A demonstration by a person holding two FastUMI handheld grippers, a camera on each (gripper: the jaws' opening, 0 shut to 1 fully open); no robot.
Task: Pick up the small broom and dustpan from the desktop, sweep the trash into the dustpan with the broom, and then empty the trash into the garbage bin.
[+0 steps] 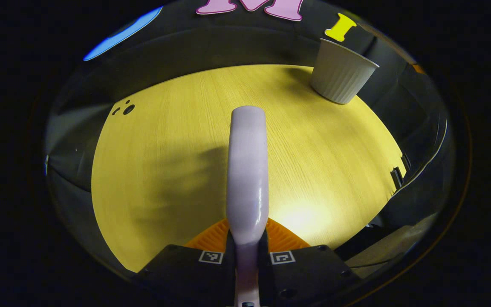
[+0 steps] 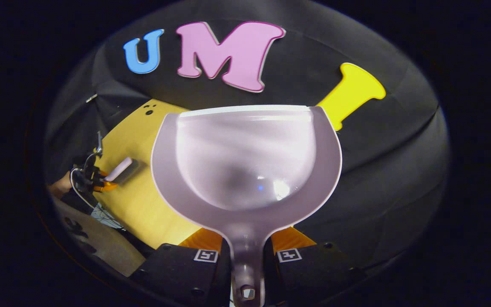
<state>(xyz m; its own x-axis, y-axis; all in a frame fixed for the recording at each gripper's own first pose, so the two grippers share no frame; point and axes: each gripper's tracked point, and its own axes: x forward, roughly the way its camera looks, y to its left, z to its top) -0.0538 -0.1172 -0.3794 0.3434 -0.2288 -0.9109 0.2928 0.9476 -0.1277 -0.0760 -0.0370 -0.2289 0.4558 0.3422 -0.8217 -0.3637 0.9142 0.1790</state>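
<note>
Gripping the small broom (image 1: pixel 247 170) by its handle, the left hand-held gripper (image 1: pixel 247 251) holds it above the wooden desk (image 1: pixel 164 170), with the ribbed garbage bin (image 1: pixel 341 72) at the far right corner. The right hand-held gripper (image 2: pixel 246 251) clamps the handle of the dustpan (image 2: pixel 245 166), raised level beside the desk's edge.

Pale wood-grain desktop (image 1: pixel 164 170) — small dark holes (image 1: pixel 128 109) near its far corner
</note>
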